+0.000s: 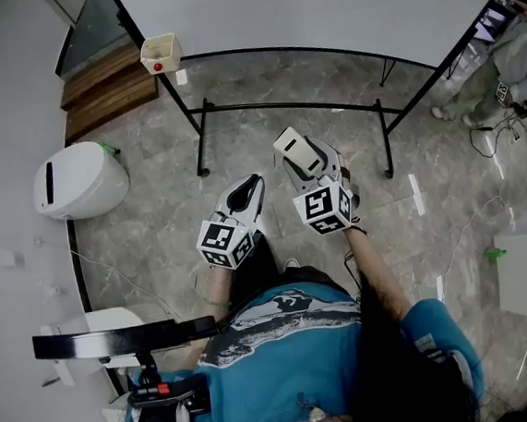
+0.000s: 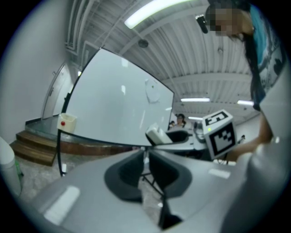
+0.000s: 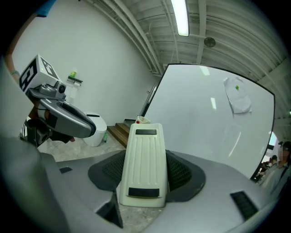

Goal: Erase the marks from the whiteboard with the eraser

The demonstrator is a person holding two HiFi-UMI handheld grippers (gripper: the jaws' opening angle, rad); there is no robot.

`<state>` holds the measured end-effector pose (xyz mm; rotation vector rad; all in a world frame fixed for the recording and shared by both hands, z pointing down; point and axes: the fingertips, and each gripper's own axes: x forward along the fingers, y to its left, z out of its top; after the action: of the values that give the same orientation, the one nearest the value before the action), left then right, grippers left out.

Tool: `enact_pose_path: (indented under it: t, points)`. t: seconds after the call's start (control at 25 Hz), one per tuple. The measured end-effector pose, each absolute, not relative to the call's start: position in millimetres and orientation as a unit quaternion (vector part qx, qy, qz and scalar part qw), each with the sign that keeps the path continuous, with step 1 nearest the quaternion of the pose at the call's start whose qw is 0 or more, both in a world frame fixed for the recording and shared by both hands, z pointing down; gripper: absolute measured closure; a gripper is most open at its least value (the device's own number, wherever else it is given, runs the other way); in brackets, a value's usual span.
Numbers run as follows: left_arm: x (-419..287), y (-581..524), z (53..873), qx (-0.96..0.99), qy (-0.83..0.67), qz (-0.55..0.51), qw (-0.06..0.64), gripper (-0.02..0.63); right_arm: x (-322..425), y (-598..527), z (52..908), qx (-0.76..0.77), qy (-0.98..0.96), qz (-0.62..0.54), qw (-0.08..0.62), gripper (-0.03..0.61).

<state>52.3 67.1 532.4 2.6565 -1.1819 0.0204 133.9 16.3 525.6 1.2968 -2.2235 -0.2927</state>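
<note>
Right gripper (image 3: 143, 178) clamped across the flanks of the eraser (image 3: 142, 150) (light, rigid ribbed plastic, probably slick), held short of the whiteboard (image 3: 200, 118); mid-body hold judged sound; left gripper (image 2: 144, 170) closed on nothing.

The left gripper (image 2: 144, 157) fills the foreground, its two dark pads (image 2: 125, 175) drawn close with only a narrow slit between them; nothing sits in that slit, and black stand legs and mottled grey floor show through it. Beyond stands the whiteboard (image 2: 113, 104), its face mostly clean, with a faint pale shape high on its right part. A small cream box with a red dot (image 2: 67, 122) hangs at the board's lower left corner, above wooden steps (image 2: 32, 145). To the right, the right gripper (image 2: 170, 135) with its marker cube (image 2: 220, 133) carries the cream eraser (image 2: 157, 135) at its front end, near the board's lower edge. A long ceiling light (image 2: 154, 11) glows overhead.
</note>
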Motion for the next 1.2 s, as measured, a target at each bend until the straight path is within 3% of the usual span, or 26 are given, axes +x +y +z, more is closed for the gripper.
enact_pose_path:
  t: [0.64,0.84,1.2]
  points:
    - [14,146,532,0.898,-0.425,0.008,0.112,0.589,86,101,538,0.457,-0.847,-0.07,0.261,0.314]
    - [-32,179,528,0.899,-0.425,0.003,0.105,0.589,44,134,537,0.463,-0.854,-0.036,0.234,0.315]
    - [-108,229,553,0.885,-0.446,0.005,0.135,0.589,-27,189,560,0.447,-0.859,-0.021,0.25,0.316]
